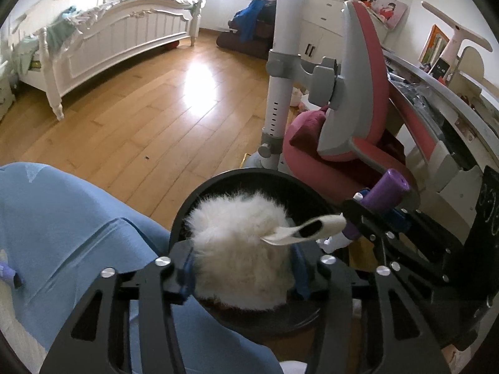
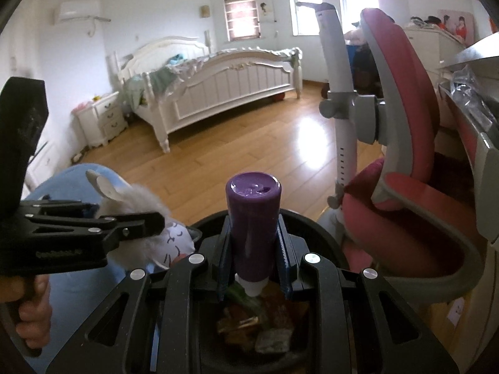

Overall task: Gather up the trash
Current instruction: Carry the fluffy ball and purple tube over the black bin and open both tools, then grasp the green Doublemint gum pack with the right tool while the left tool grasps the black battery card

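My left gripper point(image 1: 241, 269) is shut on a white fluffy bunny toy point(image 1: 240, 249) and holds it over a round black trash bin point(image 1: 249, 176). My right gripper point(image 2: 254, 268) is shut on a purple bottle point(image 2: 253, 227) with a white neck, held upright over the same bin point(image 2: 324, 237). Wrappers and scraps point(image 2: 255, 324) lie inside the bin. The bottle point(image 1: 380, 199) and right gripper point(image 1: 374, 218) also show in the left wrist view, just right of the toy. The toy point(image 2: 162, 237) and left gripper point(image 2: 156, 221) show at the left in the right wrist view.
A pink and grey chair point(image 1: 352, 118) stands right of the bin, by a cluttered desk point(image 1: 436, 93). A white bed point(image 2: 218, 81) is across the wood floor point(image 1: 140, 115). The person's blue-clad leg point(image 1: 62, 233) is left of the bin.
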The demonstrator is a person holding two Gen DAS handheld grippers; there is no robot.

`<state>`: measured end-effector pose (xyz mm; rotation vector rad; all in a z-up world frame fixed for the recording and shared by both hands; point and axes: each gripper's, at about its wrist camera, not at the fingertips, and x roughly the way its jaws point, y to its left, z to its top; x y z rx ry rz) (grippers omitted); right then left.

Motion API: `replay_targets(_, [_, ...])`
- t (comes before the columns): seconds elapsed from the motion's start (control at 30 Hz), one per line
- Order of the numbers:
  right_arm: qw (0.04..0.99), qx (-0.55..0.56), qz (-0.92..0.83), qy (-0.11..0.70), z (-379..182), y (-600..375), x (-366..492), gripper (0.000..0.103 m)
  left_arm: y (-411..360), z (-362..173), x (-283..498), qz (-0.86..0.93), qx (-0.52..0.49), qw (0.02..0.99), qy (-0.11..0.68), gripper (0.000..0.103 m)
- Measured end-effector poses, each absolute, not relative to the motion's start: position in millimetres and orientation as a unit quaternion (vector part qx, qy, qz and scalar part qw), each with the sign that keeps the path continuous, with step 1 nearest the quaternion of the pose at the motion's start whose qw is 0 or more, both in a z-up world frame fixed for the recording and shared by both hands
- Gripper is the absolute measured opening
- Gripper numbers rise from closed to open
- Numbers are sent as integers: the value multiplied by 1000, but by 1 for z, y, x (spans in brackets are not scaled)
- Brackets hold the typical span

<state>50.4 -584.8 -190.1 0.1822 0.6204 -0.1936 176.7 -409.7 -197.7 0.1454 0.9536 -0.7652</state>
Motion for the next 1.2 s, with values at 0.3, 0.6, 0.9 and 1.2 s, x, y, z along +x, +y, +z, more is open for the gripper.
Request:
replay_targets(0.3, [947, 96, -112, 286, -182, -581, 42, 71, -392, -176, 168, -356, 76, 832, 418, 88])
replay_targets(0.6, [948, 93, -84, 292, -169, -552, 40, 71, -340, -152, 160, -336, 57, 851, 400, 92])
replay_targets(0.9, [948, 88, 10, 305, -145, -474, 61, 71, -239, -149, 165, -274, 20, 875, 399, 93])
replay_targets(1.2, [920, 95, 136, 355, -132, -361, 108, 71, -102, -162, 187, -172, -19, 892, 418, 93])
